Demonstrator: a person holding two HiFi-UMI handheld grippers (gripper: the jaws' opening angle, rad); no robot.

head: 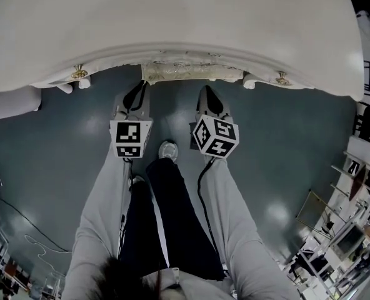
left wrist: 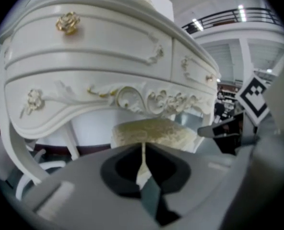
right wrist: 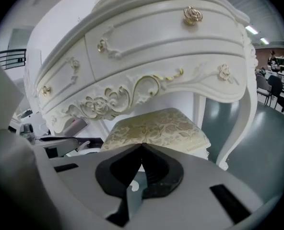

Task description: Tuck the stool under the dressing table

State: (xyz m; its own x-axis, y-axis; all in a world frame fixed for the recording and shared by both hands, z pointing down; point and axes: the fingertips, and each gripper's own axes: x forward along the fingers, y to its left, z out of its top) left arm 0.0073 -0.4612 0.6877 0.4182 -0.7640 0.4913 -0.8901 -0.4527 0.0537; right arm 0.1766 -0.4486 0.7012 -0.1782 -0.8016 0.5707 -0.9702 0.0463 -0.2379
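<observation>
A dark grey-green floor spreads across the room, glossy enough to carry pale blotches of reflected light. A thin cable trails over it in loose loops at the lower left, near a strip of small clutter too blurred to identify. Open shelving racks crowd the right edge, holding framed and boxed items that cannot be made out. Dark trouser legs run up the middle, ending in a light shoe. Behind, a balcony railing runs above a white column under bright ceiling lights. Dark chairs stand far off.
</observation>
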